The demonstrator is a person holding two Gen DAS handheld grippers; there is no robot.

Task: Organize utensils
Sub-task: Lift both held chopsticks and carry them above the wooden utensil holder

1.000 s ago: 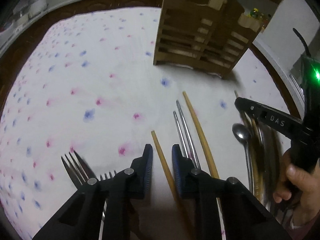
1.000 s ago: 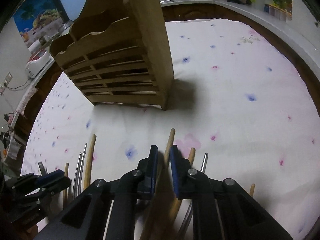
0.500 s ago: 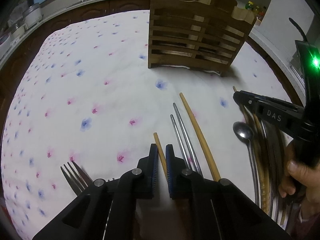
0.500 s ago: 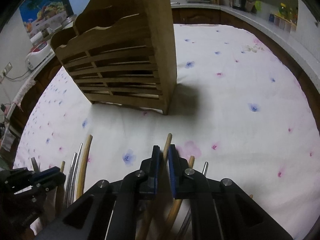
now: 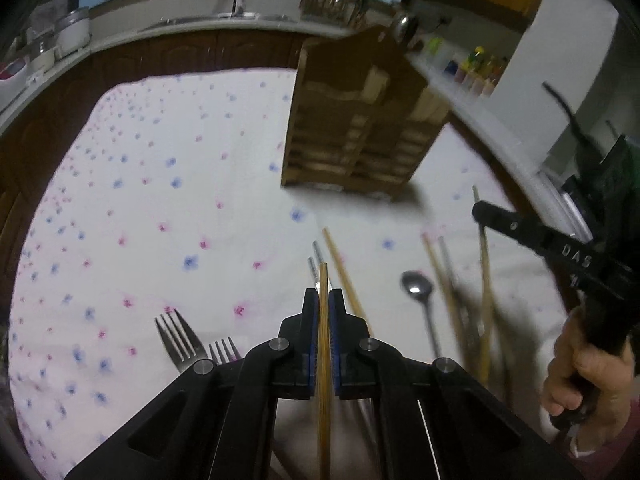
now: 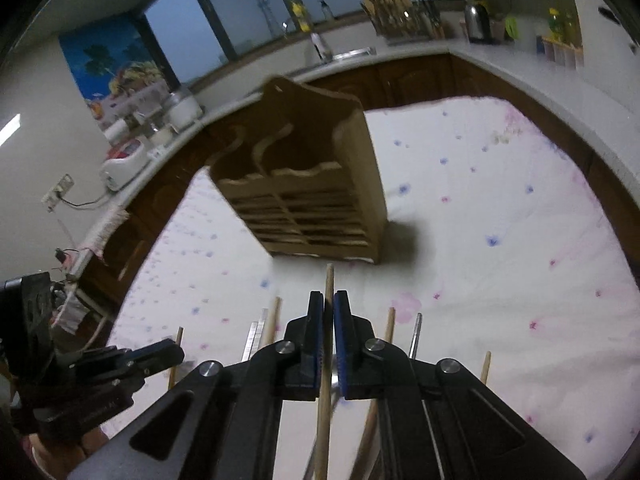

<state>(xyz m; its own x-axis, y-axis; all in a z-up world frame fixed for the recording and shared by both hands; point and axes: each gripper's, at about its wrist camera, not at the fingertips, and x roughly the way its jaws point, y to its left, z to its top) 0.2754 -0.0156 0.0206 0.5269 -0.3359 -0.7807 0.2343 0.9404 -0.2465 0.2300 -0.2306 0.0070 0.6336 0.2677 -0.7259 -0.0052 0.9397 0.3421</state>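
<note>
Chopsticks are now off the cloth in both views, where a second ago each one lay flat with pads still apart around it.

Left wrist view: the left gripper [image 5: 324, 308] is clamped on a wooden chopstick [image 5: 323, 280], which runs straight up between the blue pads, its tip just past them. It has risen — the tablecloth [image 5: 160, 184] sits further below than before. Left lying there are two forks [image 5: 180, 340], a spoon [image 5: 418, 290], a metal chopstick pair [image 5: 315, 256] and another wooden stick [image 5: 344, 272]. The wooden caddy [image 5: 360, 136] stands ahead, well apart from the grip. At the right edge the person's hand [image 5: 588, 364] carries the other tool.

Right wrist view: the right gripper [image 6: 328, 308] is likewise closed on its own wooden chopstick [image 6: 329, 280], the tip pointing toward the caddy [image 6: 312, 196], whose open slots face up. More loose sticks [image 6: 390, 320] remain on the cloth below.

Both picks look secure, so the sorting can move to transport — the next move is probably carrying each stick over the caddy and tilting it tip-down into one compartment. Thin sticks could pivot between flat pads.
</note>
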